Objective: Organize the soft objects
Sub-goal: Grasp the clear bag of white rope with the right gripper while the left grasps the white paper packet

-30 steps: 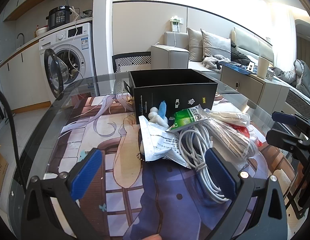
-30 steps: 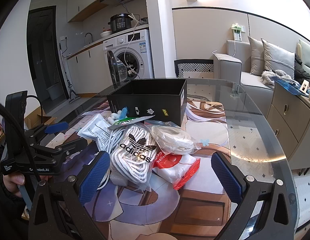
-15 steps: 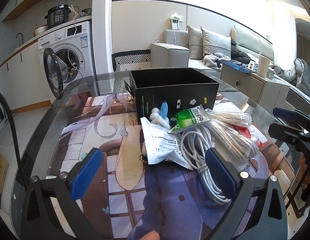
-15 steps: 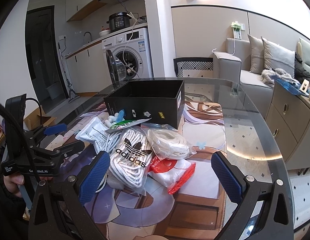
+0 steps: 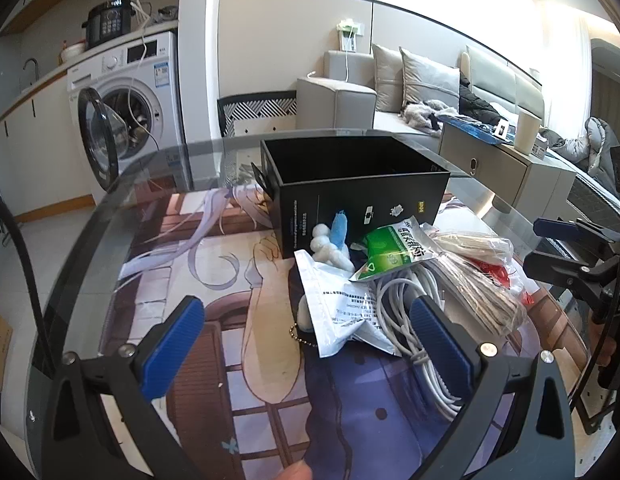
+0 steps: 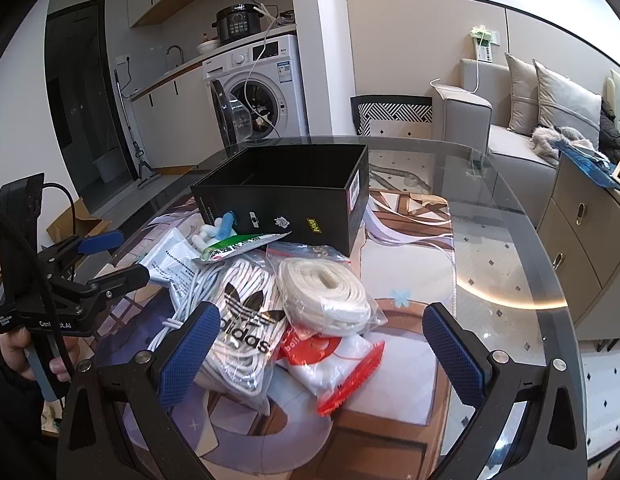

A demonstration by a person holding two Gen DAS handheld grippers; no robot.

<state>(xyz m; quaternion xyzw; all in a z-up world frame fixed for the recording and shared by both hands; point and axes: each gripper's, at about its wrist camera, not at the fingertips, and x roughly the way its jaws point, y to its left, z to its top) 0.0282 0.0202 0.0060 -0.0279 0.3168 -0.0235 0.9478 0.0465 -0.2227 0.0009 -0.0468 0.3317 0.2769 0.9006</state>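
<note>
An open black box stands on the glass table. In front of it lies a pile of soft things: a white and blue plush, a green packet, a white printed pouch, a white cable coil, an adidas bag of white laces, a bag of cream strap and a red and white bag. My left gripper is open and empty, just short of the pouch. My right gripper is open and empty over the bags.
A printed mat covers the round glass table. A washing machine with its door open stands behind on the left, a sofa and a cabinet on the right. A chair back is behind the table.
Both grippers have drifted slightly away from the pile and stay open. Nothing on the table has moved.
</note>
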